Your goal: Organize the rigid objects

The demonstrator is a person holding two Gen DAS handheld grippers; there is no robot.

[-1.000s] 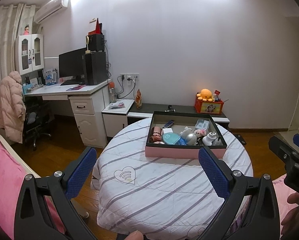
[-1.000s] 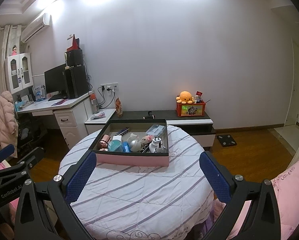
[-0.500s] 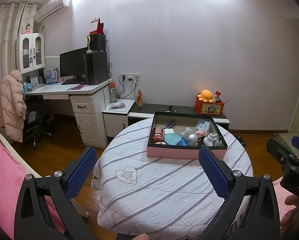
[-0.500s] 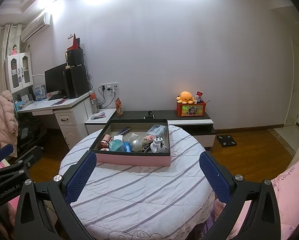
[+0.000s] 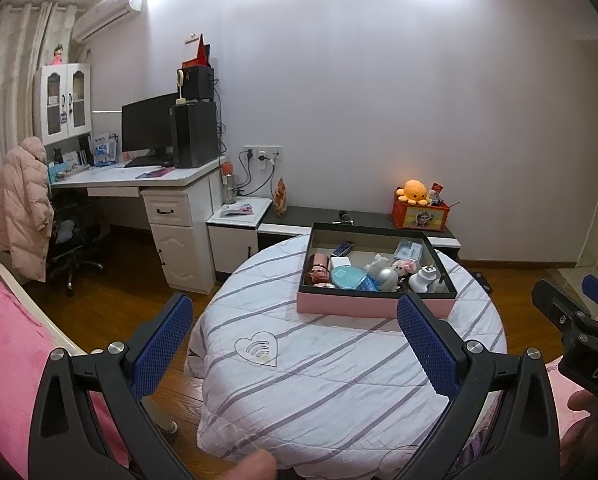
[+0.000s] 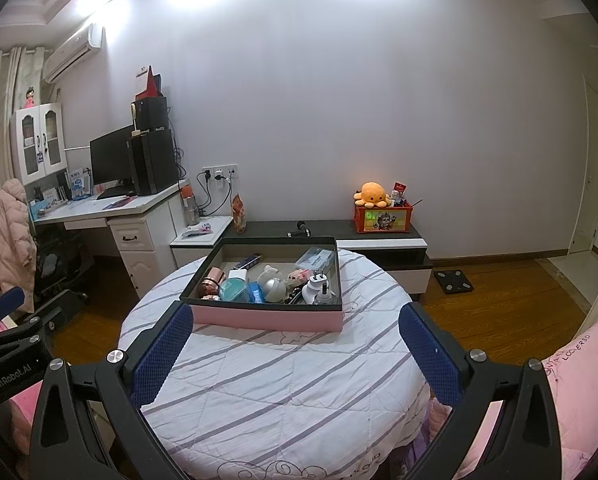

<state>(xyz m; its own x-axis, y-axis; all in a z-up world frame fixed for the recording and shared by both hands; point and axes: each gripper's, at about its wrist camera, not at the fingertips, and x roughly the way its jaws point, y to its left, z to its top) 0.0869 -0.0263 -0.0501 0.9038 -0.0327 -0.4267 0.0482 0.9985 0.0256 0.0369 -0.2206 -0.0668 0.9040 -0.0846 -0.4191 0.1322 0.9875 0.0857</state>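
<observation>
Here, a round surface (image 5: 339,380) under a striped white quilt fills the middle of both views. A pink-sided box (image 5: 375,306) with a dark rim sits on its far half, well apart from both grippers. The left gripper (image 5: 295,344) hangs short of the near edge, fingers (image 5: 163,344) spread wide and empty; the right gripper (image 6: 295,356) does the same, its fingers (image 6: 431,356) released on nothing. Inside the box, crowded toward the near wall, lie a teal disc (image 5: 347,277), a silver ball (image 5: 385,278), a white plug (image 6: 317,286) and a copper cylinder (image 6: 213,278). A blue packet (image 6: 251,261) rests farther back.
</observation>
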